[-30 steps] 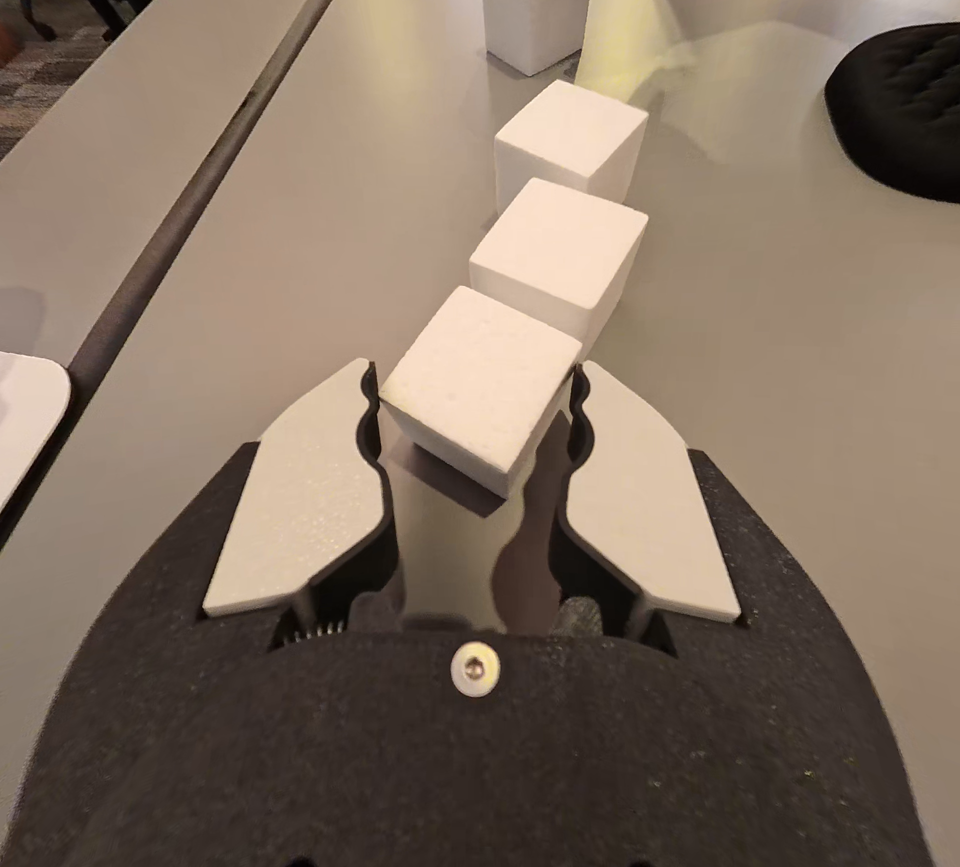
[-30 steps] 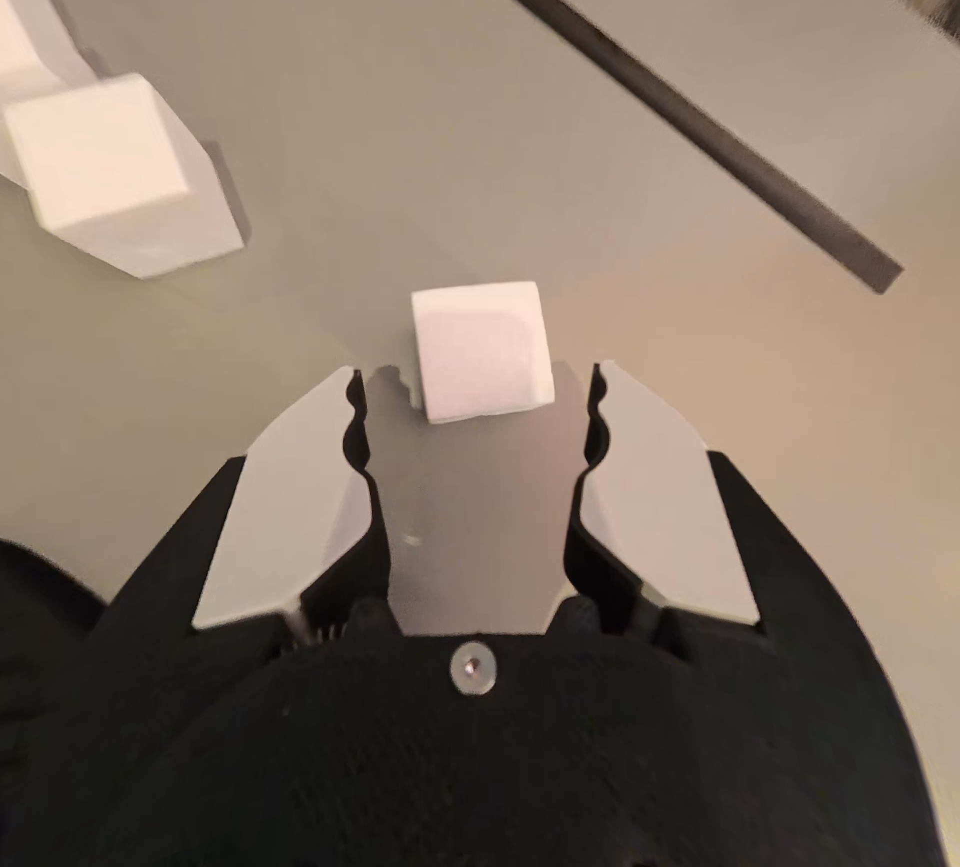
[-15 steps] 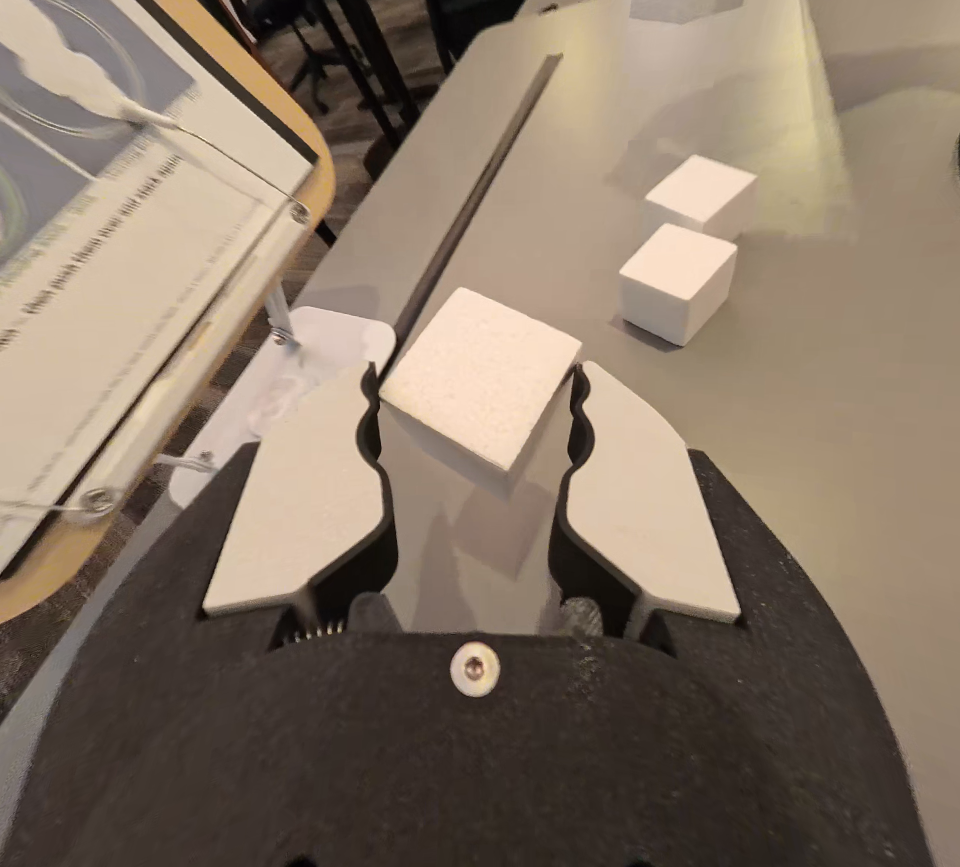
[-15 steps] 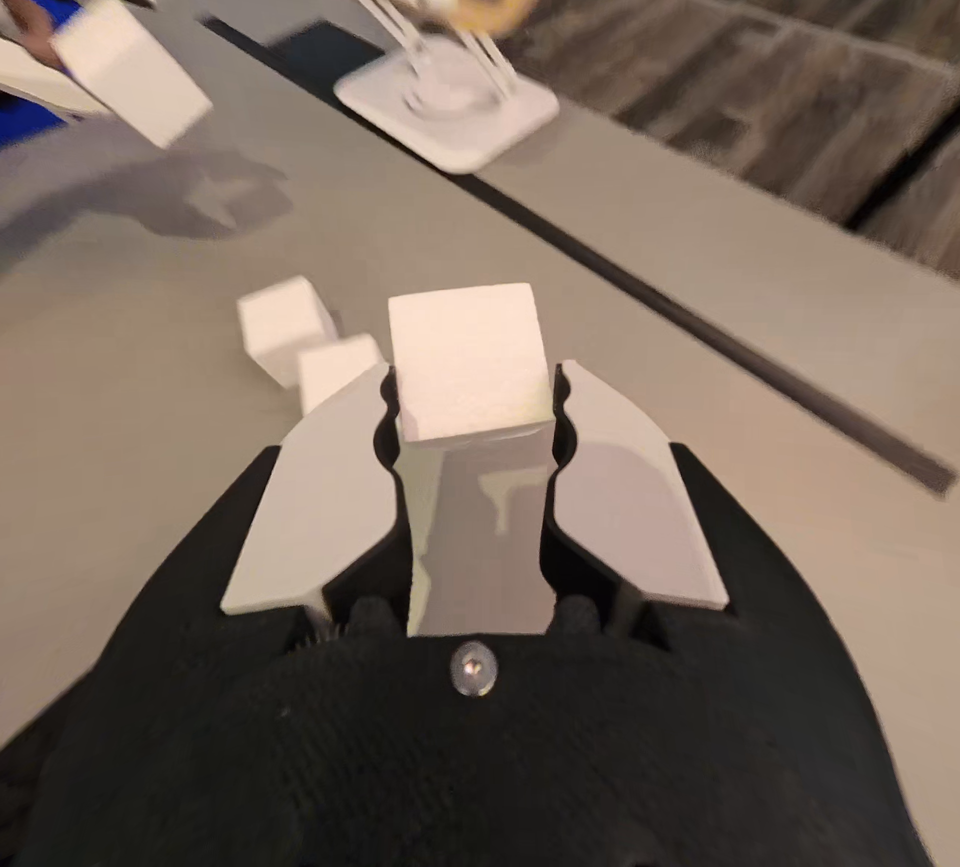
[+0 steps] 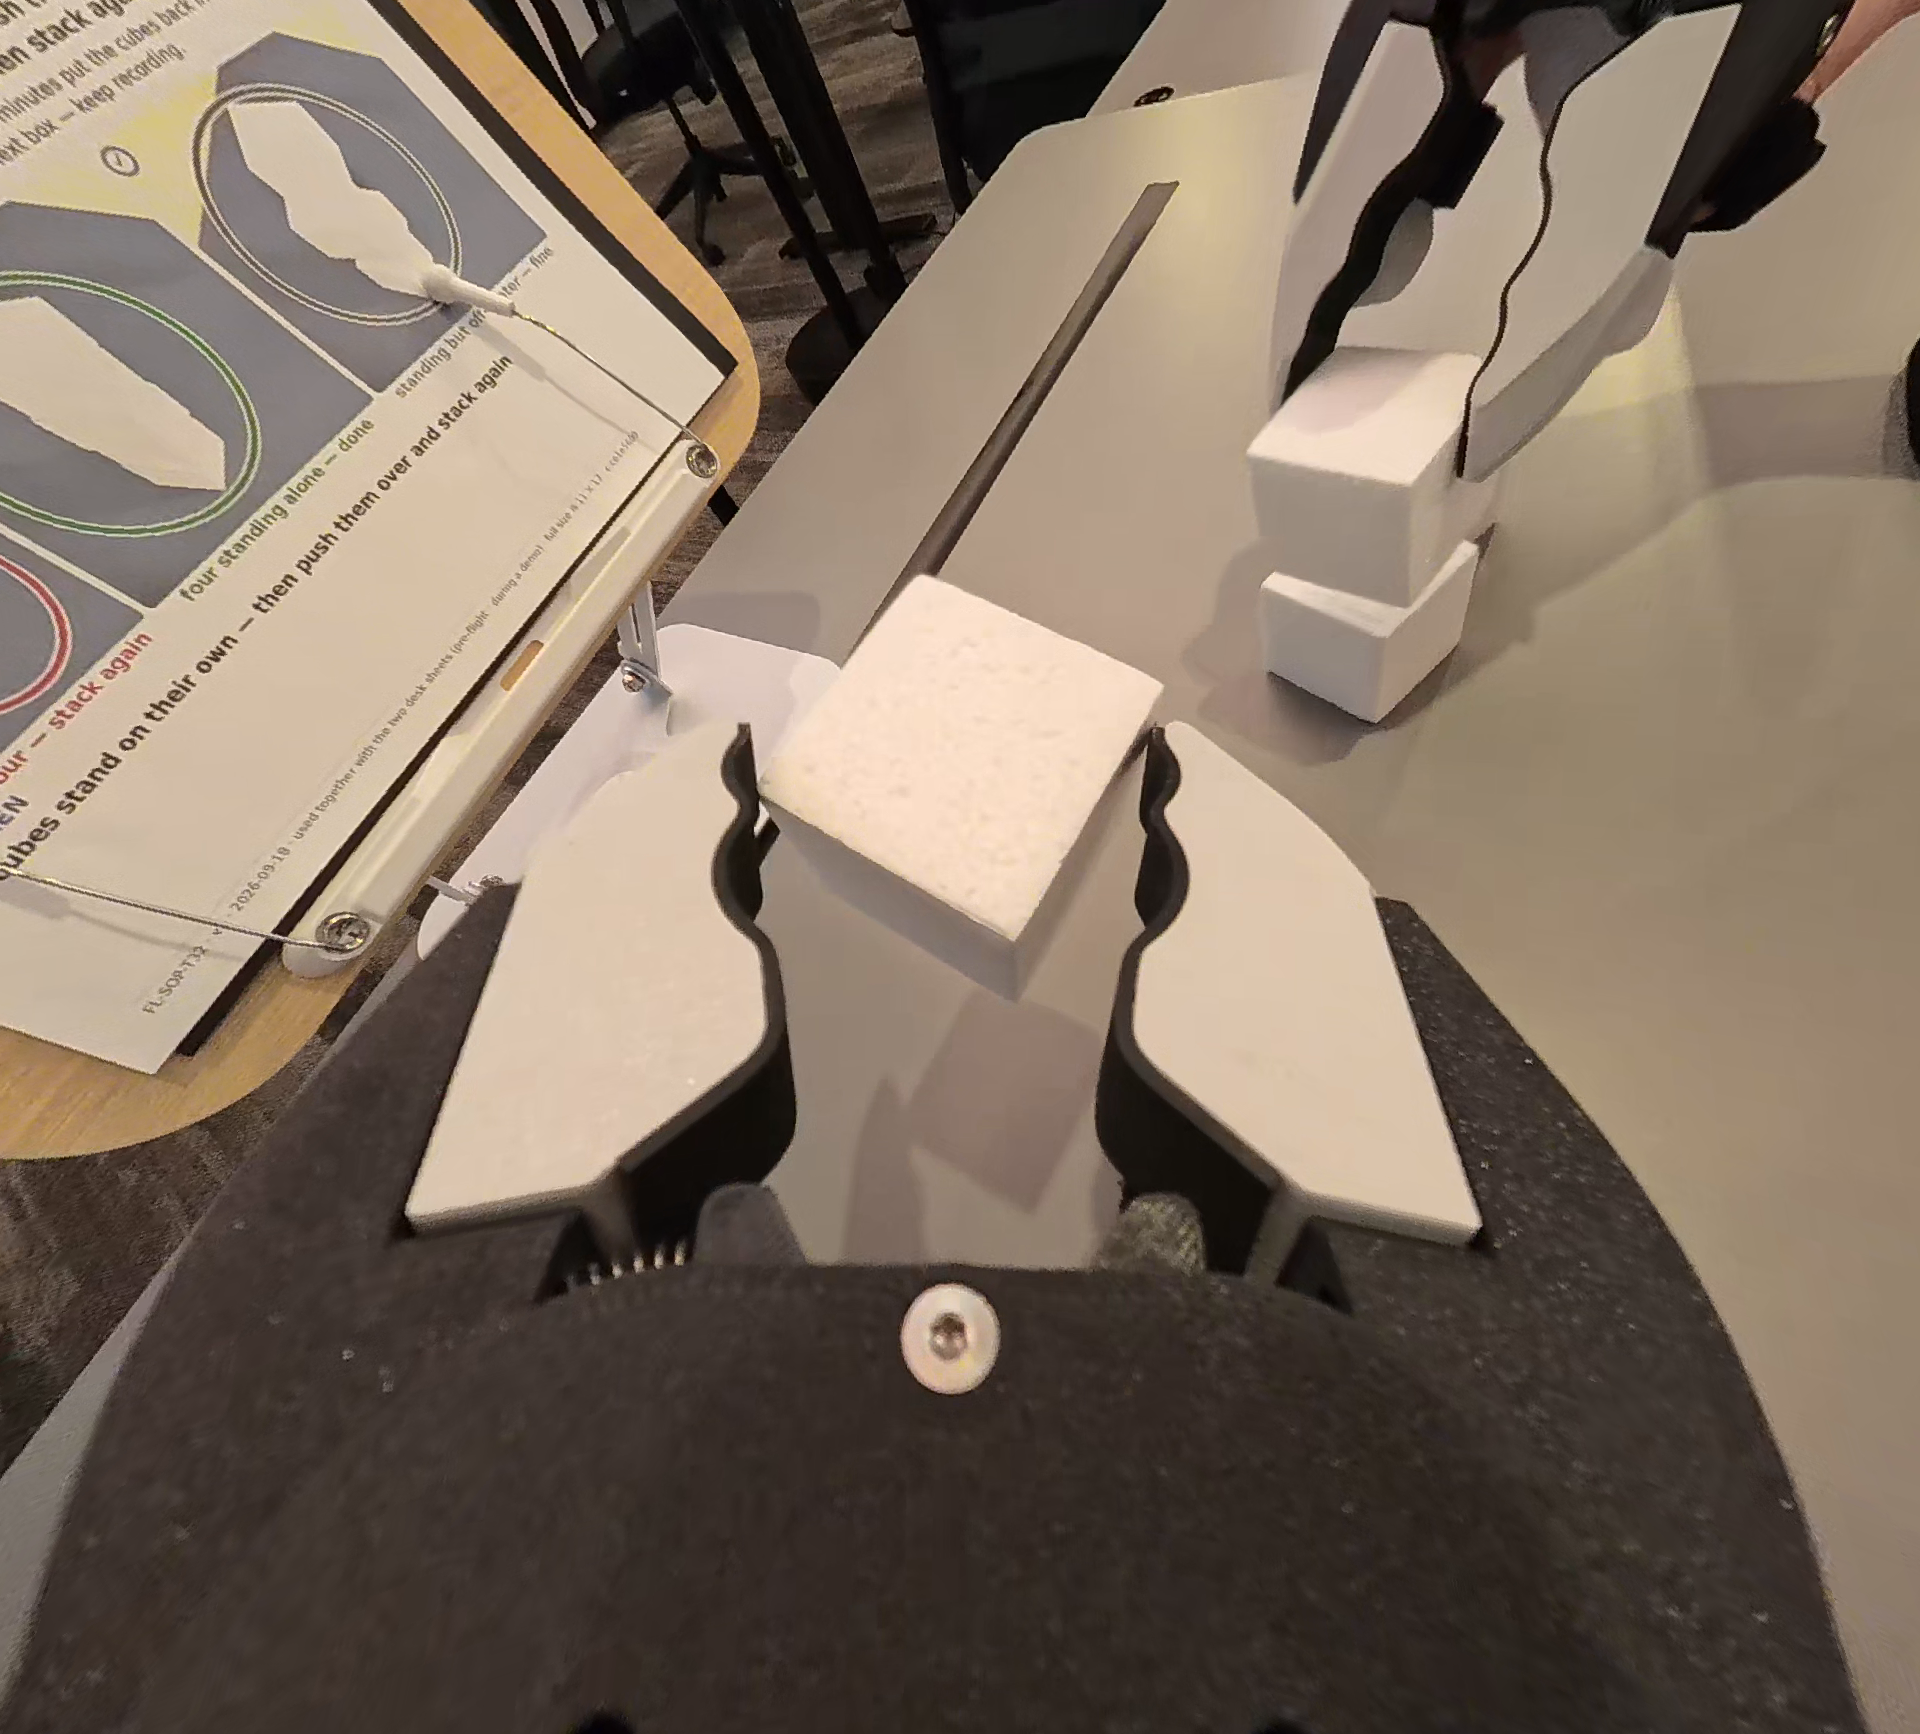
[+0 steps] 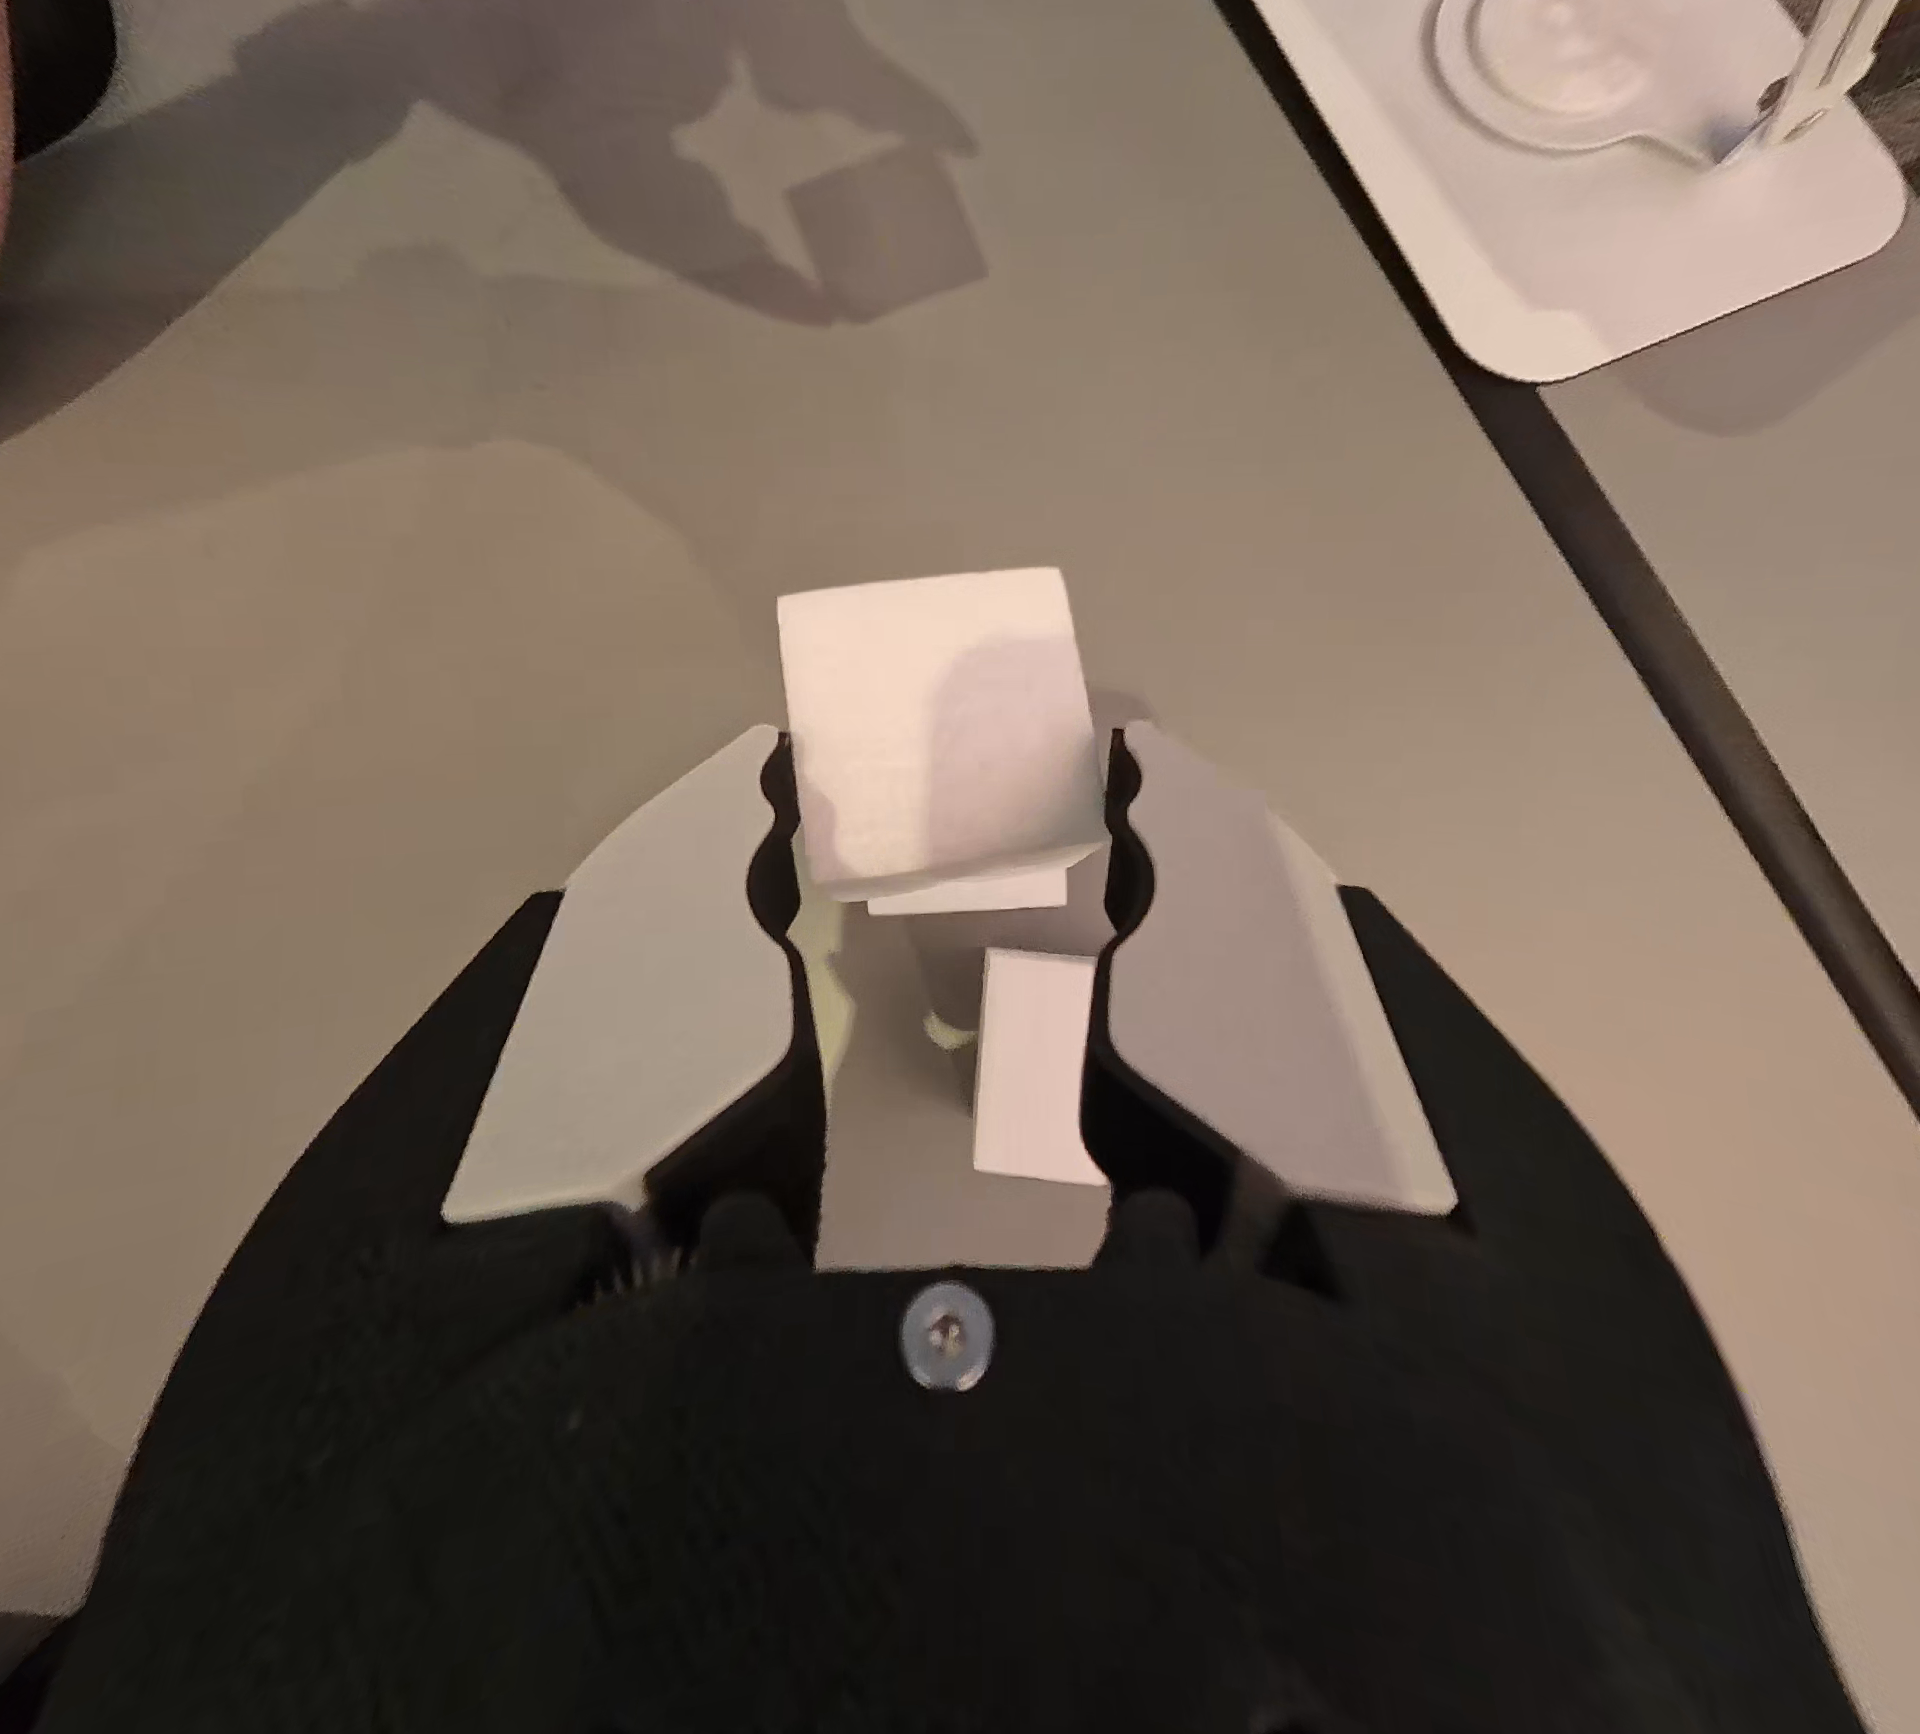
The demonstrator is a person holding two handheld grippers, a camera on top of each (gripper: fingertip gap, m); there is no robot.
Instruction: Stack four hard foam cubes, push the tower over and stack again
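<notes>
Above counter point(image 5: 1558, 853), right claw point(image 5: 1382, 396) clenched on upper cube point(image 5: 1340, 479), seated skewed atop base cube point(image 5: 1351, 656). Left claw point(image 5: 940, 801) gripped third cube point(image 5: 956, 791), airborne, stack ahead-right; fourth cube point(image 6: 1034, 1061) beside stack.

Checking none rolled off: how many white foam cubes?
4 white foam cubes: one in left hand-held gripper, one in right hand-held gripper atop a third, fourth beside it on table.

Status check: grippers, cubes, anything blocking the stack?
Left gripper shut on a cube, held off the table. Right gripper shut on second cube, seated on base cube. Fourth cube beside the stack. Nothing blocking.
</notes>
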